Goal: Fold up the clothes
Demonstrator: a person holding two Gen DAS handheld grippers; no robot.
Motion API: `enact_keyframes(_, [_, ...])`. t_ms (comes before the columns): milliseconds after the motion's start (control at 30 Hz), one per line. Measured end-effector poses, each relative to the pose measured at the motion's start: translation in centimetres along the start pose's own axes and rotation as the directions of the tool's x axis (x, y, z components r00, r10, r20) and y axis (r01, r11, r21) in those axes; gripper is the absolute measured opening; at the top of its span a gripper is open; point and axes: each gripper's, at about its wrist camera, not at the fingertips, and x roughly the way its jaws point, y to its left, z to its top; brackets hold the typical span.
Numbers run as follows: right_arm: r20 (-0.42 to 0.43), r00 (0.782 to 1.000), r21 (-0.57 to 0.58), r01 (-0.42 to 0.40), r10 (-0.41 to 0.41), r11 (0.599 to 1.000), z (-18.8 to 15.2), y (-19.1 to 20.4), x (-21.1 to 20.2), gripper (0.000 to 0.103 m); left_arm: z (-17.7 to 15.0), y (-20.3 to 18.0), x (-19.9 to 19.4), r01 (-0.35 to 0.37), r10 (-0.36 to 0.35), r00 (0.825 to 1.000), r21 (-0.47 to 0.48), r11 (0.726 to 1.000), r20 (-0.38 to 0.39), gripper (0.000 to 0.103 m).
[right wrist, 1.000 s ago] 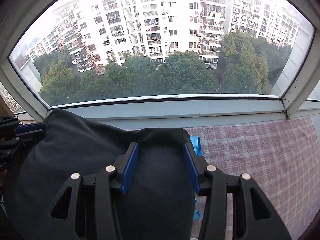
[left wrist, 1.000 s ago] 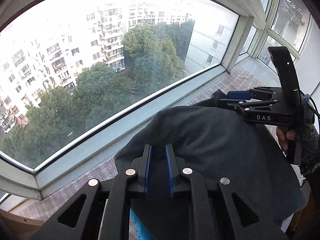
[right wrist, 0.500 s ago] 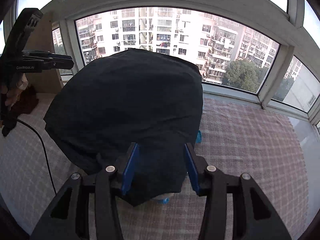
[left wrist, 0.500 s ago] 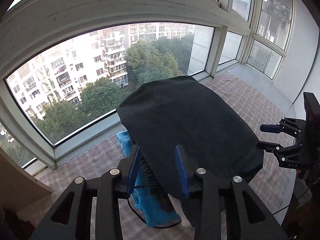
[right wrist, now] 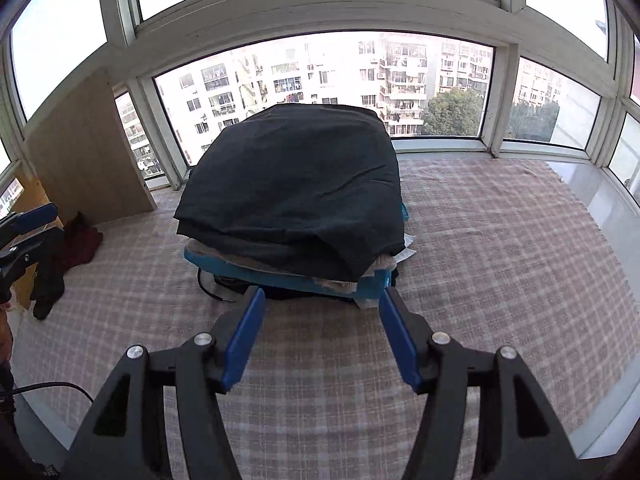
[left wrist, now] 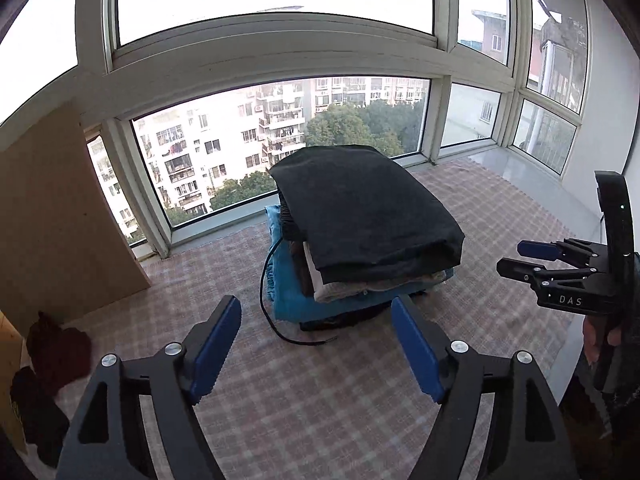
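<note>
Two hand-held grippers, left (left wrist: 316, 344) and right (right wrist: 322, 334), have just been opening; both gape empty above the checked surface (right wrist: 500, 240). One stack of folded clothes (right wrist: 296, 240), dark garment (left wrist: 368, 216) on top, sits toward the window edge. Loose dark clothes (left wrist: 56, 348) lie at the left edge.

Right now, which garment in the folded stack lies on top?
The black garment: it covers the whole pile, with a pale folded piece and the blue garment showing only as edges beneath it.
</note>
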Motion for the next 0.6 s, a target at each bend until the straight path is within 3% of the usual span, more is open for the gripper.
enact_keyframes(167, [0.011,1.000,-0.028,0.020,-0.020,0.999,-2.0,4.3,-1.9,0.059,-3.8,1.6,-2.9,-0.092,0.091,0.996,-0.029,0.995,-0.019,0.076])
enact_keyframes(600, [0.054,0.993,0.019,0.099,-0.100,0.995,-7.8,16.9,-8.9,0.059,-12.6,9.9,-12.2,0.005,-0.005,1.000,-0.021,1.000,-0.004,0.076])
